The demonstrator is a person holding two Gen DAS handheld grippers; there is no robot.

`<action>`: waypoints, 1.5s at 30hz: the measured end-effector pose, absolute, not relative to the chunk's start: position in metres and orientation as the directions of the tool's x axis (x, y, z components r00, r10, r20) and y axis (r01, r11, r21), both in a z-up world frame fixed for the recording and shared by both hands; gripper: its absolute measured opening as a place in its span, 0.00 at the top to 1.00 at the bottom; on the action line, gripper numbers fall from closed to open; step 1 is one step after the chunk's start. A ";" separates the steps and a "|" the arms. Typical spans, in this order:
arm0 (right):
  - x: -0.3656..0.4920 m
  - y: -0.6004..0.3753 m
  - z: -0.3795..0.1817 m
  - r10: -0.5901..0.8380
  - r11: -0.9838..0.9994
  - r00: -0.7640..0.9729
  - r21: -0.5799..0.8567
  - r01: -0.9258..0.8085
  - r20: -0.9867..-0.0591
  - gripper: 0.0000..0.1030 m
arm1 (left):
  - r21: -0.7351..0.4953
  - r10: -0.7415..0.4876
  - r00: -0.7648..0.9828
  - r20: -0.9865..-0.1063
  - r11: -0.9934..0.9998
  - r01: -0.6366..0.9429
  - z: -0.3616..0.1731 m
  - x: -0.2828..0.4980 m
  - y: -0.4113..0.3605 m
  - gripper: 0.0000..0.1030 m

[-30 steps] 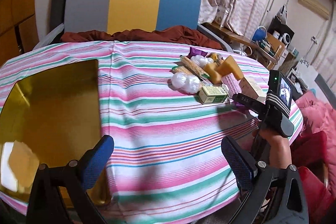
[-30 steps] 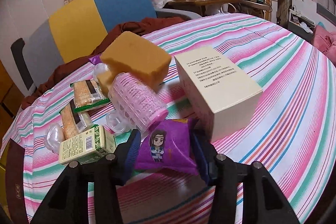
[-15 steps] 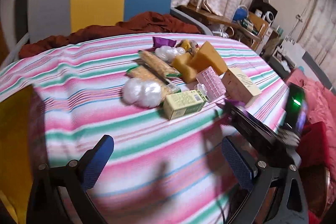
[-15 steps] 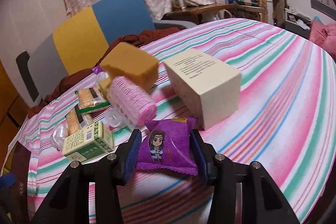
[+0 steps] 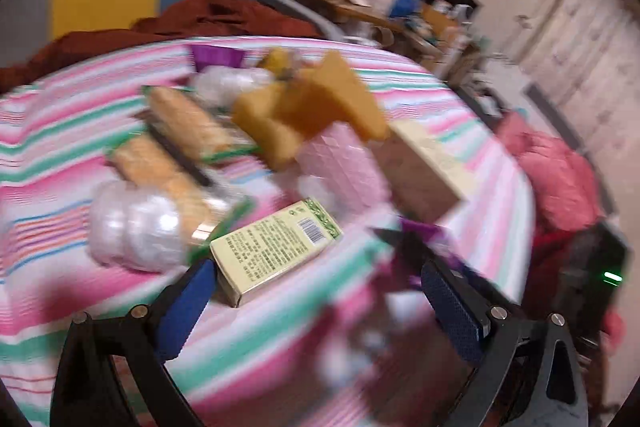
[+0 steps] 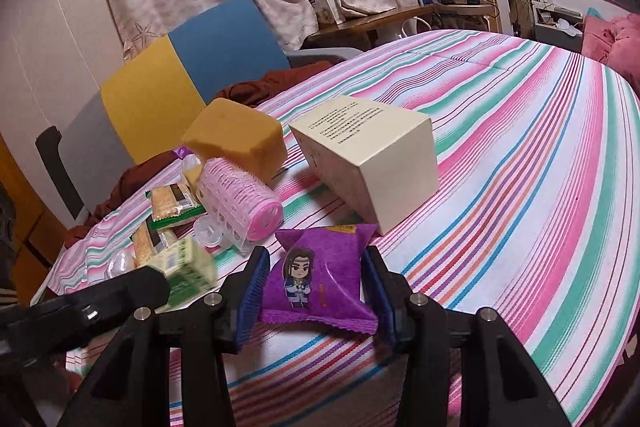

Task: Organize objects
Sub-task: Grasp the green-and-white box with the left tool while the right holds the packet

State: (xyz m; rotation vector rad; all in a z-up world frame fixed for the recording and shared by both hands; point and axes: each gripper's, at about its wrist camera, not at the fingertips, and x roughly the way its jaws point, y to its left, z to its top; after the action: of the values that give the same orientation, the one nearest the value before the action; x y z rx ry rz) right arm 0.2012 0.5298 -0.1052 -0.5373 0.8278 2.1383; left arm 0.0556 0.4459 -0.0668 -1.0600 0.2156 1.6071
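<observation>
My right gripper (image 6: pixel 314 267) is shut on a purple snack packet (image 6: pixel 320 283) with a cartoon figure, held just above the striped tablecloth (image 6: pixel 520 187). In the blurred left wrist view my left gripper (image 5: pixel 316 275) stands open. A small green-and-cream box (image 5: pixel 276 251) lies between its blue fingertips (image 5: pixel 188 303), and neither pad presses on it. The right wrist view shows one dark finger of the left gripper (image 6: pixel 100 299) beside that green box (image 6: pixel 188 267).
A pile lies behind: yellow sponges (image 6: pixel 236 143), a pink roller (image 6: pixel 236 199), a cream carton (image 6: pixel 368 163), cracker packs (image 5: pixel 188 123), clear plastic cups (image 5: pixel 132 223). A yellow-and-blue chair (image 6: pixel 180 83) with a red cloth stands past the table. The table's edge curves at the right.
My left gripper swung right and down from the gold tray to the pile, and now straddles the green box. The right gripper keeps the purple packet and has drawn back slightly.
</observation>
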 end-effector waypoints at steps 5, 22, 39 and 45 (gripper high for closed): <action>0.203 0.530 -0.105 0.508 -0.490 -0.624 0.398 -0.776 -0.593 0.53 | -0.467 0.726 0.140 -0.674 -0.271 -0.842 -0.054 0.058 0.428 0.02; 0.221 0.533 -0.109 0.542 -0.430 -0.625 0.454 -0.781 -0.562 0.53 | 0.036 0.562 -0.152 -0.813 -0.213 -0.976 -0.081 0.071 0.476 0.43; 0.209 0.527 -0.107 0.541 -0.466 -0.617 0.407 -0.785 -0.571 0.53 | 0.046 0.609 -0.273 -0.745 -0.362 -0.931 -0.088 0.089 0.430 0.71; 0.190 0.511 -0.097 0.550 -0.556 -0.617 0.305 -0.773 -0.563 0.53 | 0.017 0.611 -0.348 -0.711 -0.480 -0.877 -0.086 0.085 0.389 0.71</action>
State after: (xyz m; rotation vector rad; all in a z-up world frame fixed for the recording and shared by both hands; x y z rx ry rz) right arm 0.1903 0.5107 -0.0973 -0.5259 0.6887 2.1841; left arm 0.0848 0.3891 -0.0857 -0.8037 0.4987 1.9516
